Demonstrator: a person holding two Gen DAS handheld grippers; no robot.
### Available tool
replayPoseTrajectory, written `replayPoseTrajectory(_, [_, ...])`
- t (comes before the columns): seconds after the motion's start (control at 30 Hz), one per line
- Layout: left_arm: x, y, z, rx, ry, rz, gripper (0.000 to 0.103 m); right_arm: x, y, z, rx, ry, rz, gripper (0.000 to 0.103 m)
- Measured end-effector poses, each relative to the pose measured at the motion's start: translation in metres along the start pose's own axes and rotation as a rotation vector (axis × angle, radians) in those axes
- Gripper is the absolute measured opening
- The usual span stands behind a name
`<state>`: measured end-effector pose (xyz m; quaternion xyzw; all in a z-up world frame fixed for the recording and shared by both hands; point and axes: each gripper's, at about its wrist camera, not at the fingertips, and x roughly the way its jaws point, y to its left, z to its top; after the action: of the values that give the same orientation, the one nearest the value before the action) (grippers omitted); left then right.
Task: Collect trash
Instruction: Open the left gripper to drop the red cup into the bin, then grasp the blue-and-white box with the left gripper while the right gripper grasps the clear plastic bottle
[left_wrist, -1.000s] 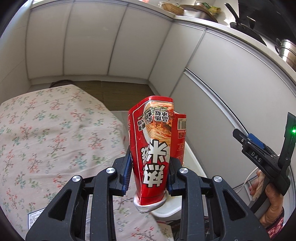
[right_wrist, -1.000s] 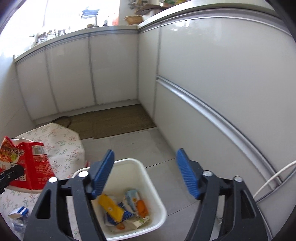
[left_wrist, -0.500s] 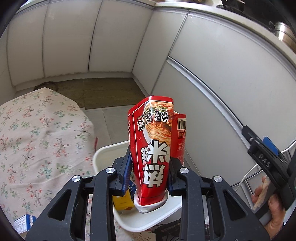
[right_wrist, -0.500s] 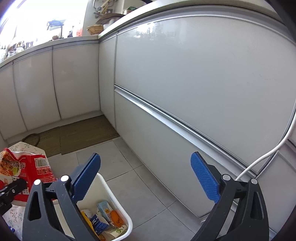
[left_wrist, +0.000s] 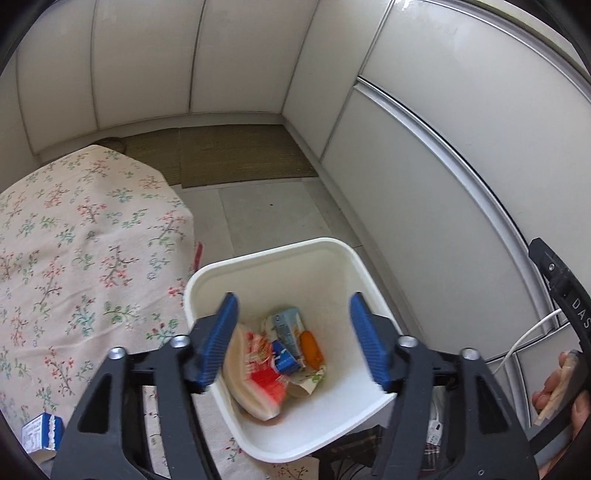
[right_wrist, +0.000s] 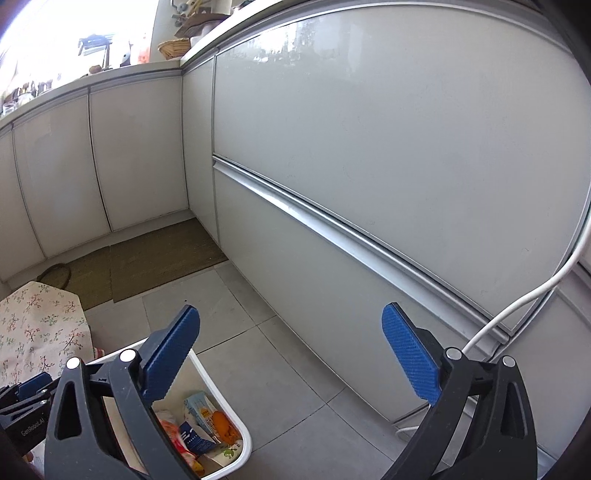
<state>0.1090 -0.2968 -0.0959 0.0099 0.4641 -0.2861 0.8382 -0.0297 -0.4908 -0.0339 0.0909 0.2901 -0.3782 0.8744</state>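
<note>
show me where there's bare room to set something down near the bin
Free: grey floor tiles between the white bin, woven mat and cabinets. The floral tablecloth is mostly bare. Crowded: the bin's bottom, filled with wrappers.

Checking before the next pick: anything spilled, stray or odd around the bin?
Nothing spilled. The red noodle cup lies tilted inside the bin, blurred. One stray: a small blue-and-white carton remains on the floral cloth.
</note>
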Motion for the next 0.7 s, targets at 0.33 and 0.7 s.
replayPoseTrajectory(0.33, [-0.039,0.021,-0.013,0.119,-0.012,0.154,0.09,-0.006,0.043,-0.014,-0.111,0.063,0.138,0.096])
replayPoseTrajectory(0.7, [-0.063,0.102,-0.039,0.203,0.189,0.347,0.095,-0.026,0.118,-0.04,-0.321,0.122,0.3,0.096])
